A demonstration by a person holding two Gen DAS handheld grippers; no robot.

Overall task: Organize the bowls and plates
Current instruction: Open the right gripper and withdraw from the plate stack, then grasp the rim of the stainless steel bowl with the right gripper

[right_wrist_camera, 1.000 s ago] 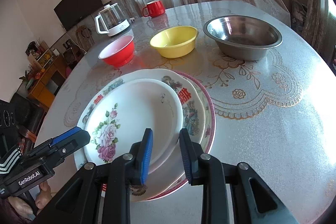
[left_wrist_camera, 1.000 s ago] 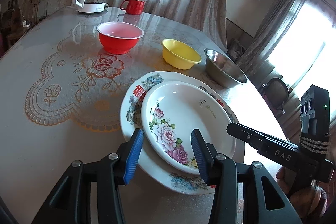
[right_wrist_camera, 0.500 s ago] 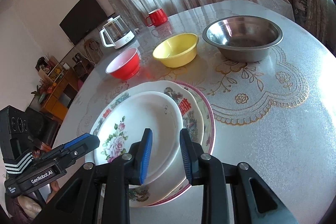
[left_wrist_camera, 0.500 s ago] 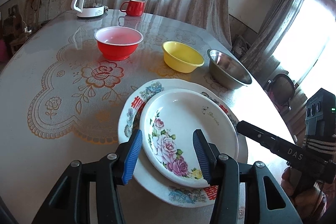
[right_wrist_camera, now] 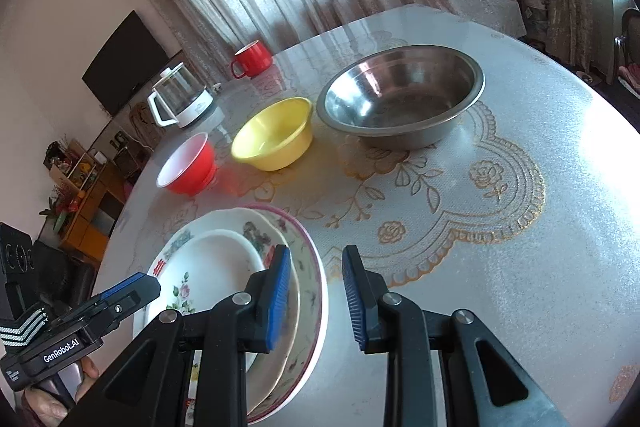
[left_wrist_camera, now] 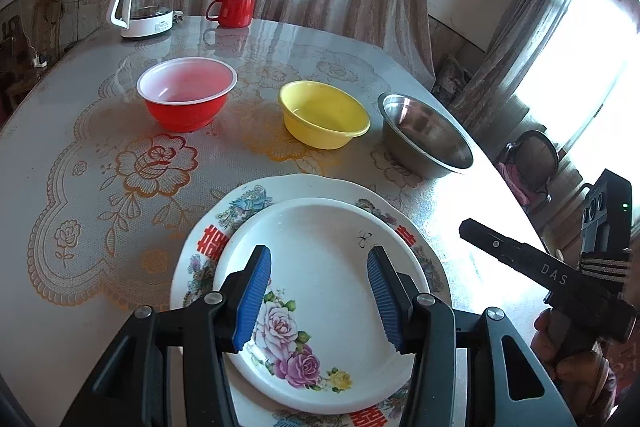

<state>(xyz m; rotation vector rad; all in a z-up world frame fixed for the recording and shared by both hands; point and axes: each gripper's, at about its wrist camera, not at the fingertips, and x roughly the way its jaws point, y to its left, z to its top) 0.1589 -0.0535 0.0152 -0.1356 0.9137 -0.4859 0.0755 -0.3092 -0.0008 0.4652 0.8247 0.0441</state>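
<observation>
Over the plates, both grippers have been drawn back, jaws apart and empty; bowls remain unstacked.

"DAS" stands on the right gripper; "GenRobot.AI" on the left gripper; red double-happiness characters on the plate.

Bare tabletop right of plate stack

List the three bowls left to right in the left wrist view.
Red bowl → yellow bowl → steel bowl.
</observation>
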